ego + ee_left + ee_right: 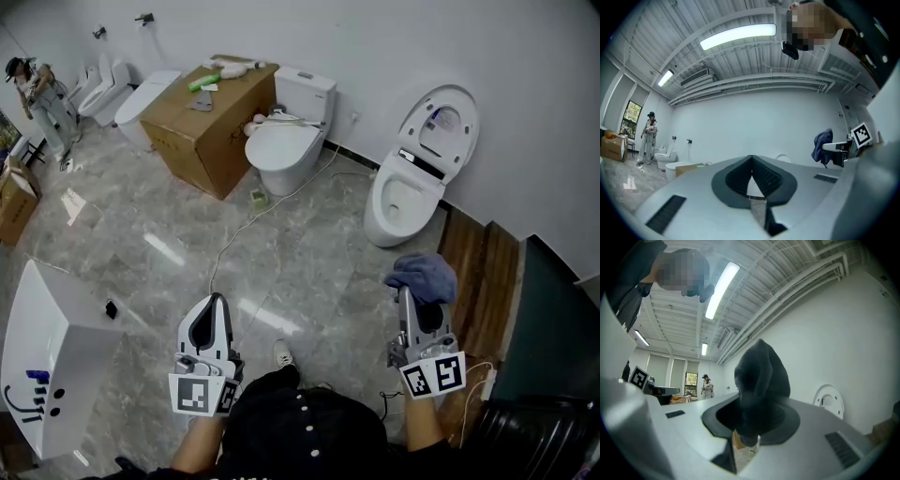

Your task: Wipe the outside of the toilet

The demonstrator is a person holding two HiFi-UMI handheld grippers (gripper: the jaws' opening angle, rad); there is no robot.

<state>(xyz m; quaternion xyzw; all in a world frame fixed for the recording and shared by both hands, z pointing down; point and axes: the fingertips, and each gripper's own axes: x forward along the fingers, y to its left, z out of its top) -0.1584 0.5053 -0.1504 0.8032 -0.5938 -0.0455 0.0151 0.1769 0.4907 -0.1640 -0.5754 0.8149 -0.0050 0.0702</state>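
Observation:
Two white toilets stand along the far wall: one with its lid raised (410,190) and one with a tank and shut lid (284,142). My right gripper (406,293) is shut on a blue cloth (424,276), which bunches over its tips, well short of the raised-lid toilet. In the right gripper view the cloth (761,376) hides the jaws of that gripper (753,408), with the toilet's round lid (829,401) beyond. My left gripper (215,302) hangs over the floor, jaws shut and holding nothing (751,158). Its view shows the cloth (822,145) off to the right.
A cardboard box (211,122) stands left of the tank toilet, and a cable (246,225) runs across the marble floor. A white fixture (47,361) lies at the near left. Wooden planks (480,272) lie at the right. A person (37,89) stands by more toilets (105,92) far left.

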